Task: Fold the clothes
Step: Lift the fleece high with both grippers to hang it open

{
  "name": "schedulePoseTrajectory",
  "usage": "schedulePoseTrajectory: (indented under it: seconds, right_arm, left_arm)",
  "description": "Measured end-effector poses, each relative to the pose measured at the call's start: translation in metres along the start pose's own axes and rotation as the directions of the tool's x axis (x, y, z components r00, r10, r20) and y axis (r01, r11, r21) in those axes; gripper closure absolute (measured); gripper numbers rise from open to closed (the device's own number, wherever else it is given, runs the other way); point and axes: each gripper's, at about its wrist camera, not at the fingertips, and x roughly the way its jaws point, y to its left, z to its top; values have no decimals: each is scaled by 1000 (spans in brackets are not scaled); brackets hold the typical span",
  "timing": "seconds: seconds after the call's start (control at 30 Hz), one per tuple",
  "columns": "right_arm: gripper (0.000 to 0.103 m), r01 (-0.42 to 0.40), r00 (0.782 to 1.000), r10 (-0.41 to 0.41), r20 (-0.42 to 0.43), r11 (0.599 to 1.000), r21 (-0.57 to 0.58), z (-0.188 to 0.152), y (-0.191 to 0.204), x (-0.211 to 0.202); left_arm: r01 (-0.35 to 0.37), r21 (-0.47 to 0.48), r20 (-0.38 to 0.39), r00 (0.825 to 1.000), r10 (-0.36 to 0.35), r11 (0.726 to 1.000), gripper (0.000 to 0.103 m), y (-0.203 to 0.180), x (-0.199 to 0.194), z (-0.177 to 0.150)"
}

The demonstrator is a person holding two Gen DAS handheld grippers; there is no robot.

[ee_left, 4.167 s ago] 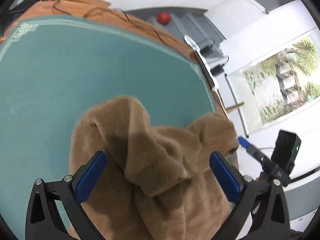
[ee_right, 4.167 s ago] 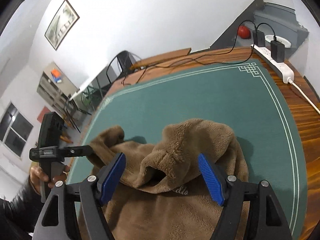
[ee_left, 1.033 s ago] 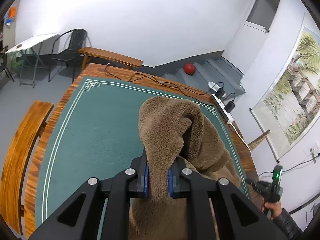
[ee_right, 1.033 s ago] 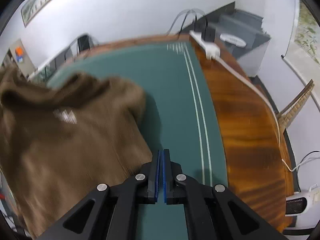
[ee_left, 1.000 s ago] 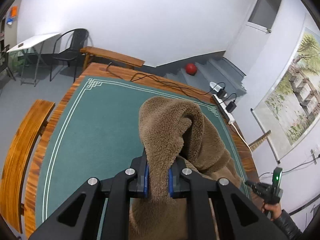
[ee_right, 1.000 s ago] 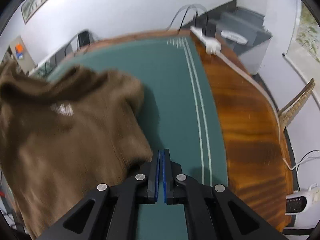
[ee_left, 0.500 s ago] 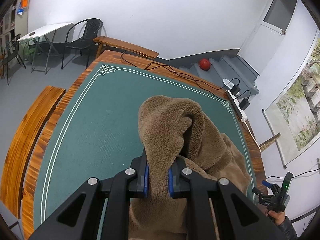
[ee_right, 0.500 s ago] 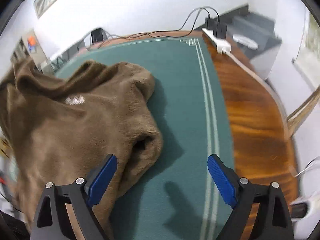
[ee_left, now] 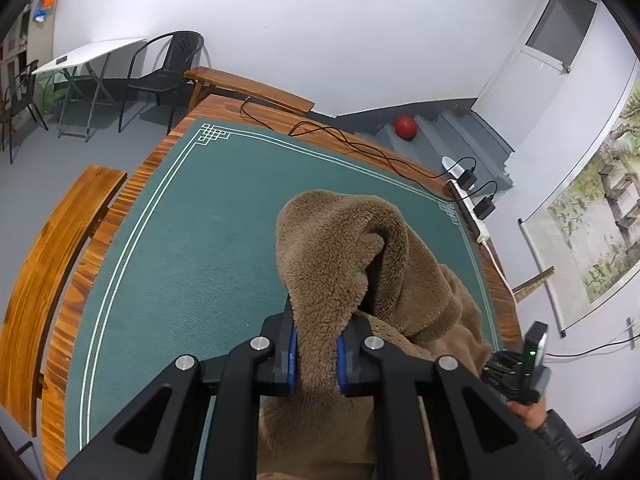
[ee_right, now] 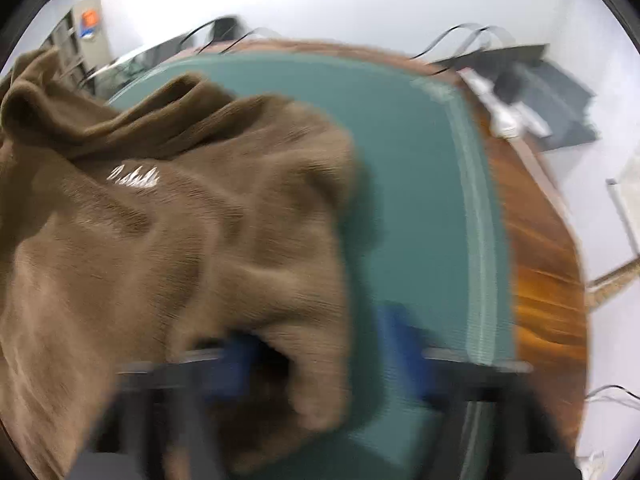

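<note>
Right now my left gripper (ee_left: 314, 354) is clamped on a fold of the brown fleece garment (ee_left: 344, 264), lifted above the green mat (ee_left: 192, 248). My right gripper (ee_right: 320, 360) is blurred, its jaws closing with a garment edge between them. Beyond the mat's far corner sits a power strip (ee_left: 470, 214).

The left wrist view sits just behind the left tongs (ee_left: 316, 354), high above the desk (ee_left: 192, 248), looking steeply down across it to the far wall. The right wrist view, badly blurred, sits lower and nearer, behind the right tongs (ee_right: 320, 356). Both share the brown garment (ee_left: 344, 256), green mat (ee_right: 420, 184) and power strip (ee_left: 468, 208).
</note>
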Motion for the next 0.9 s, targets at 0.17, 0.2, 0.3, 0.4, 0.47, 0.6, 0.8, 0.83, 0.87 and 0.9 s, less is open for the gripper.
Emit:
schedulePoseTrajectory:
  seconds: [0.17, 0.2, 0.3, 0.4, 0.47, 0.6, 0.8, 0.83, 0.87, 0.9]
  right_arm:
    - [92, 85, 991, -88, 104, 996, 31, 5, 2, -27]
    - [92, 112, 982, -119, 149, 992, 50, 6, -1, -42]
    - [92, 186, 938, -210, 277, 976, 109, 8, -8, -89]
    - [92, 241, 876, -274, 396, 961, 133, 11, -6, -139]
    - [92, 260, 831, -301, 468, 954, 151, 13, -3, -174]
    - [92, 266, 735, -339, 587, 941, 209, 15, -1, -239]
    - [92, 237, 599, -389, 700, 921, 309, 5, -2, -321]
    - [92, 234, 586, -387, 711, 922, 309, 5, -2, -329]
    - [92, 239, 577, -385, 720, 923, 303, 4, 0, -334]
    - [92, 248, 567, -384, 729, 923, 293, 4, 4, -339]
  left_arm:
    - [14, -22, 42, 999, -13, 1000, 87, 6, -22, -1]
    - [16, -26, 53, 999, -15, 1000, 87, 7, -27, -2]
    - [24, -33, 105, 994, -21, 999, 87, 5, -52, -2]
    - [40, -21, 167, 985, -36, 999, 87, -2, -82, -1]
    - [55, 6, 238, 970, -54, 998, 87, -12, -115, 2]
    - [61, 41, 368, 927, -72, 997, 87, -22, -177, 1]
    - [62, 86, 517, 851, -98, 994, 87, -28, -260, -4]
    - [51, 96, 534, 840, -95, 994, 86, -30, -269, -5]
    - [41, 97, 544, 834, -88, 994, 86, -30, -274, -6]
    - [31, 98, 555, 828, -81, 995, 86, -30, -278, -7]
